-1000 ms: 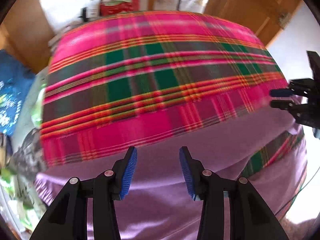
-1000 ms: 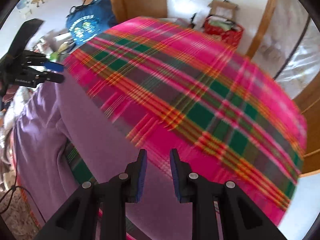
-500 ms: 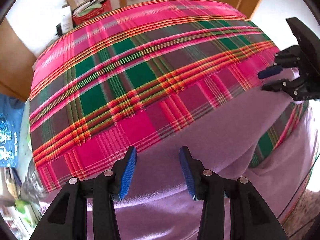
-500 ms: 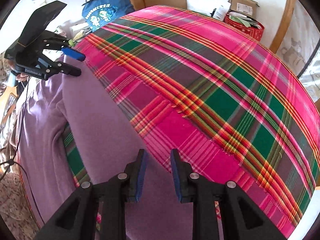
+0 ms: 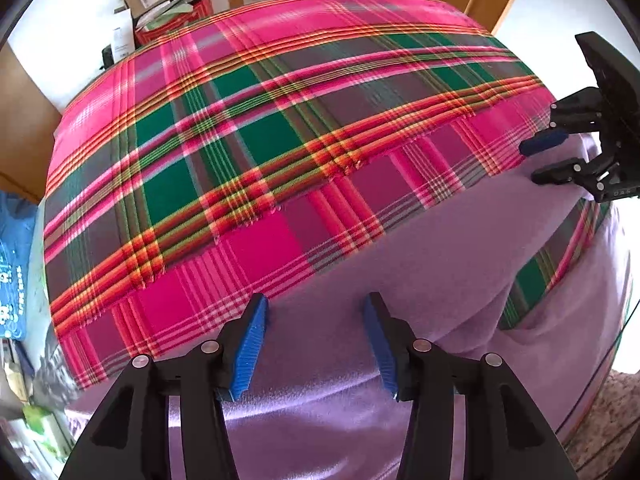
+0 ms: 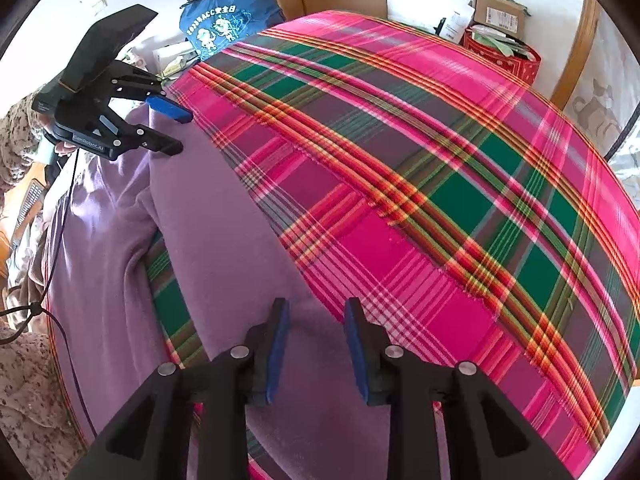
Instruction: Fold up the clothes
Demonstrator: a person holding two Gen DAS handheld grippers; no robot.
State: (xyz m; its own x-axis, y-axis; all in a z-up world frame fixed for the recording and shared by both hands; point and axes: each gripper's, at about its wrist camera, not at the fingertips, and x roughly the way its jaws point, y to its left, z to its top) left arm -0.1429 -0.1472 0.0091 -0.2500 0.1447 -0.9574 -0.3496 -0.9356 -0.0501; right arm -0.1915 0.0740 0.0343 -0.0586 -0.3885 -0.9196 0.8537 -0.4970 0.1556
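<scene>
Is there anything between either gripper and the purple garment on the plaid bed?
Nothing visible. The left gripper and right gripper, jaws just opening and empty, hang directly over the purple garment spread on the plaid blanket.

Purple garment (image 5: 452, 240), plain; pink-green-orange plaid bedcover (image 5: 280, 120); blue bag (image 6: 224, 20), print perhaps cartoon figures.

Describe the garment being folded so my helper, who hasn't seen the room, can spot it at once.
Find the bed under the pink, green and orange plaid blanket. Along its near edge lies a lilac fleece garment, spread flat beneath both grippers. It is the only plain, unpatterned fabric on the bed.
</scene>
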